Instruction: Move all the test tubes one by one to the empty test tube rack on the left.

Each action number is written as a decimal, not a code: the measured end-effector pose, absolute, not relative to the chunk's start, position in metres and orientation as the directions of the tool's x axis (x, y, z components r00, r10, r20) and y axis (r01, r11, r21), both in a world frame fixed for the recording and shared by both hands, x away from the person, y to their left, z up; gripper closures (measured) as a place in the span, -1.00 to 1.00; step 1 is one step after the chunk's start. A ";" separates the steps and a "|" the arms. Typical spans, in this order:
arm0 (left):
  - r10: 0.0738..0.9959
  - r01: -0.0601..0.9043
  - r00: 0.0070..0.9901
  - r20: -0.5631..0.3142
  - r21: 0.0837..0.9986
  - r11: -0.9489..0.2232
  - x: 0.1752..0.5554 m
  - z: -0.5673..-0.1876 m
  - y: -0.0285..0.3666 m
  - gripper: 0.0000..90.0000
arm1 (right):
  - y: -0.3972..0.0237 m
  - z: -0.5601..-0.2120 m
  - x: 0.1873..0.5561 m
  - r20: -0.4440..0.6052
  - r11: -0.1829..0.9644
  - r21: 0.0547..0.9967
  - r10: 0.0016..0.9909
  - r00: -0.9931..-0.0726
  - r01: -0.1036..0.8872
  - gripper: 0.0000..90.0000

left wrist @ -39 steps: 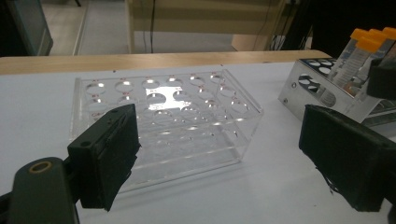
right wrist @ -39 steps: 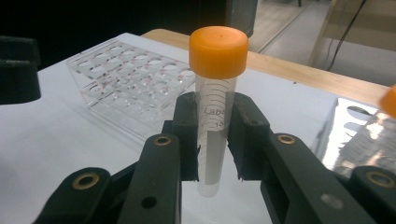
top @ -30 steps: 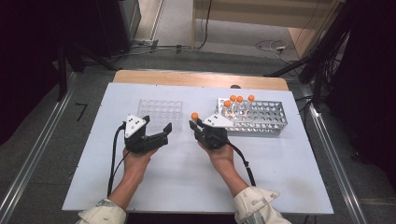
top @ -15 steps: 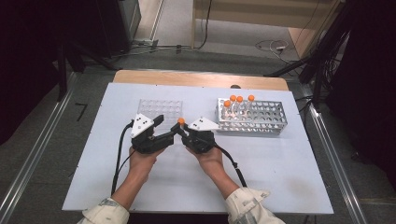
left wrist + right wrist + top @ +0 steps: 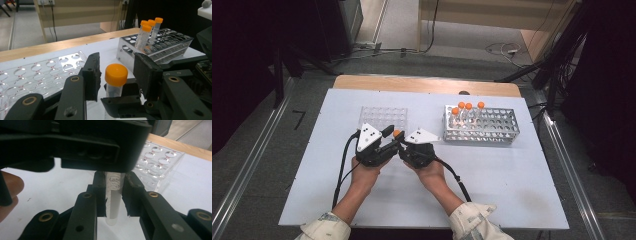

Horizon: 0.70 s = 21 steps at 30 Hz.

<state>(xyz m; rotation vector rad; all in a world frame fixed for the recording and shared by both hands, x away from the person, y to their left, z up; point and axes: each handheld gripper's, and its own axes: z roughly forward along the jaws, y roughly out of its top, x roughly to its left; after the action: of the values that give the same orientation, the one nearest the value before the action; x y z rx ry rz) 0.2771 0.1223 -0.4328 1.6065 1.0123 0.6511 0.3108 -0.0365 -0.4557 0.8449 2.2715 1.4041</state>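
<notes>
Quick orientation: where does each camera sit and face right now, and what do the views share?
High view: above the person's side, looking forward and down on the table; both forearms show.
Left gripper view: rides the left gripper, facing the metal rack; its jaws flank the capped tube.
Right gripper view: rides the right gripper, jaws clamping the tube.
Shared: that tube and the clear tray.

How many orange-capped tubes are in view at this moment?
4: three orange-capped tubes stand at the left end of the metal rack, at and; the fourth is clamped upright in the right gripper.
</notes>
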 end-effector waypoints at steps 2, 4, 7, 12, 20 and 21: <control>0.868 0.281 0.490 -0.084 0.957 -0.066 0.277 -0.433 0.122 0.29 | -0.036 -0.455 0.310 0.025 0.332 0.892 0.641 -0.767 0.306 0.60; 0.870 0.281 0.486 -0.083 0.957 -0.066 0.277 -0.434 0.122 0.33 | -0.035 -0.454 0.310 0.027 0.330 0.893 0.641 -0.767 0.306 0.60; 0.873 0.281 0.479 -0.090 0.958 -0.055 0.277 -0.434 0.123 0.43 | -0.036 -0.454 0.310 0.026 0.331 0.893 0.640 -0.768 0.306 0.60; 0.875 0.284 0.473 -0.100 0.958 -0.044 0.278 -0.435 0.124 0.50 | -0.035 -0.454 0.310 0.028 0.328 0.894 0.638 -0.769 0.304 0.60; 0.876 0.281 0.472 -0.097 0.959 -0.046 0.278 -0.435 0.125 0.55 | -0.035 -0.453 0.310 0.030 0.325 0.895 0.638 -0.769 0.305 0.59; 0.876 0.281 0.473 -0.098 0.959 -0.044 0.278 -0.435 0.125 0.56 | -0.035 -0.453 0.310 0.031 0.325 0.895 0.638 -0.770 0.305 0.57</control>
<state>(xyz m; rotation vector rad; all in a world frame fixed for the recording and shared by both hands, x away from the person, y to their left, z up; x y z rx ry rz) 0.2777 0.1251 -0.4349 1.5882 1.0298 0.6560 0.3097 -0.0346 -0.4534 0.8422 2.2684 1.4241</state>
